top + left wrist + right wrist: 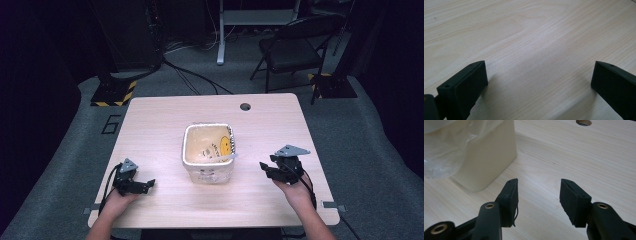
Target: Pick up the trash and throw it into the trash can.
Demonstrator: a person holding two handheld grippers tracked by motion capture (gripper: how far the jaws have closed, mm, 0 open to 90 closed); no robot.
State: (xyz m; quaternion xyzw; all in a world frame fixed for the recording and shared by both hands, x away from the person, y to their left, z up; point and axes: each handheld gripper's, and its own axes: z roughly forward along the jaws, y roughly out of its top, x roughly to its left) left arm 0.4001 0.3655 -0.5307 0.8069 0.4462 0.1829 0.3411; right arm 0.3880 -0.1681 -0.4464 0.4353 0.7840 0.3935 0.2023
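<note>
One cream bin [208, 152] stands at the middle of the bench [150, 120], lined with a clear plastic bag [441, 152] printed with a yellow smiley. Left of the bin, the left gripper [142, 186] rests low, jaws wide and empty. Right of the bin, the right gripper [267, 170] points toward it, jaws partly apart, nothing between.

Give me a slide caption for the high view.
Two open claws, left and right, flank a bag-lined cream bin on a wooden table.
</note>
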